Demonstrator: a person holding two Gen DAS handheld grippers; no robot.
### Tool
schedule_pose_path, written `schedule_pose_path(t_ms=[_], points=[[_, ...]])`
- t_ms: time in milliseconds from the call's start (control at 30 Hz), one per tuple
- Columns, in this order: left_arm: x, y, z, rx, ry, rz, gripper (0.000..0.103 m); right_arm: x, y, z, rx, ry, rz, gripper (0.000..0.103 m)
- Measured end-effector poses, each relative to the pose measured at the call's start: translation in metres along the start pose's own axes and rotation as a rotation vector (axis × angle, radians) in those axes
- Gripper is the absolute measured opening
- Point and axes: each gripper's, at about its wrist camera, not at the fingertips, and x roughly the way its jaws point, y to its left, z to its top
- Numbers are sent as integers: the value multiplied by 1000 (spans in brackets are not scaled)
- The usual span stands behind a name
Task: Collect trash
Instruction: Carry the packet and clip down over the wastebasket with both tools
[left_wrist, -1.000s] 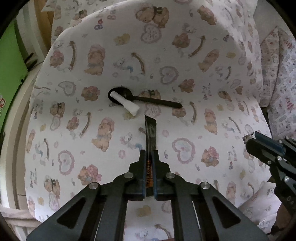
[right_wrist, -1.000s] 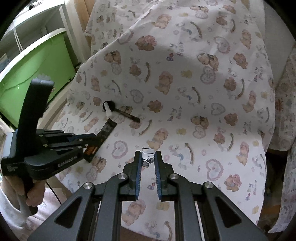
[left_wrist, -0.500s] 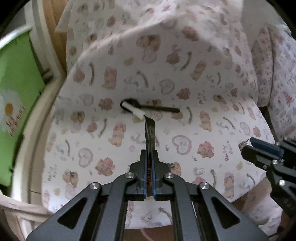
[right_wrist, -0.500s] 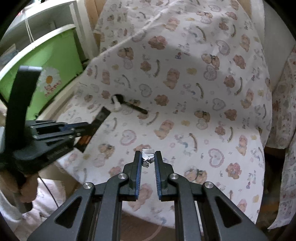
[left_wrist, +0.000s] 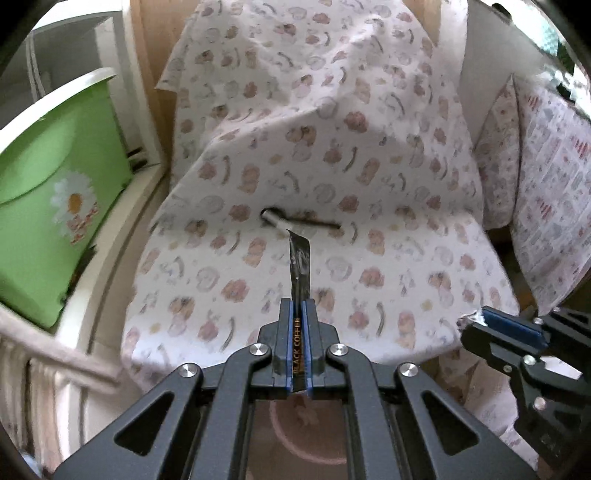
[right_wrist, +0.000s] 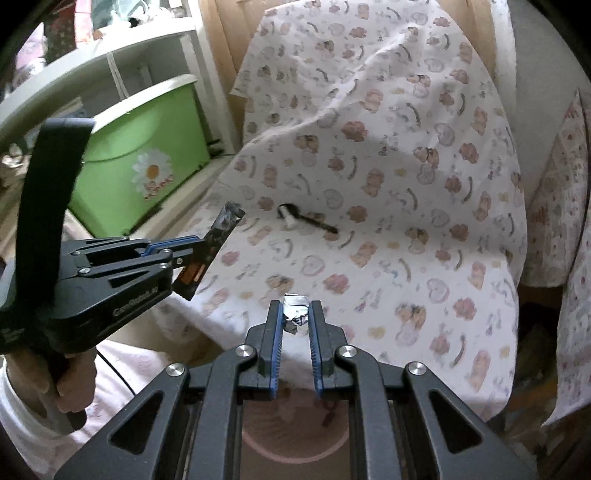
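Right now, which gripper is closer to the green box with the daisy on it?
Left. The left gripper, holding the coffee sachet, sits just in front of the green box. The right gripper, pinching a foil scrap, is farther right, over the sheet's edge.

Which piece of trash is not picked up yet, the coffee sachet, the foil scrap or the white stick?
The white stick, lying on the black spoon. The coffee sachet is in the left gripper, the foil scrap in the right gripper.

Open printed cloth ahead, only black spoon lying midway; green bin crowding left side.
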Motion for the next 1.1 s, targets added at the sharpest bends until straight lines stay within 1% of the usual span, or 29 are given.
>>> schedule_pose_path(t_ms=[67,133,200,267,333,433,600,733,833,967,1033,1100], points=[[-3,-3,-14,13,4,54,4,-8,7,-11,4,-4,22,15],[-2,-6,-29,26,2,81,4,-10,14,-21,-5,2,39,15],[3,-5,-44,10,9,63,4,-8,18,-34,-25,1,44,15],[7,-2,-55,-15,19,39,4,1,20,-46,-48,13,23,15],[10,-1,-63,-31,28,14,4,12,19,-54,-50,53,16,15],[15,-2,-70,-36,59,-27,4,26,16,-61,-45,108,44,15],[21,-6,-78,-24,93,-26,4,41,12,-68,-31,151,48,15],[30,-6,-87,-36,165,-55,4,49,7,-73,3,199,75,15],[41,-10,-96,-28,217,-54,4,57,6,-81,0,235,50,15],[52,-16,-105,-27,272,-90,4,68,4,-89,11,280,38,15],[60,-18,-109,-27,297,-79,4,72,3,-91,15,290,27,15],[74,-18,-114,-32,340,-82,4,78,0,-95,21,304,9,15]])
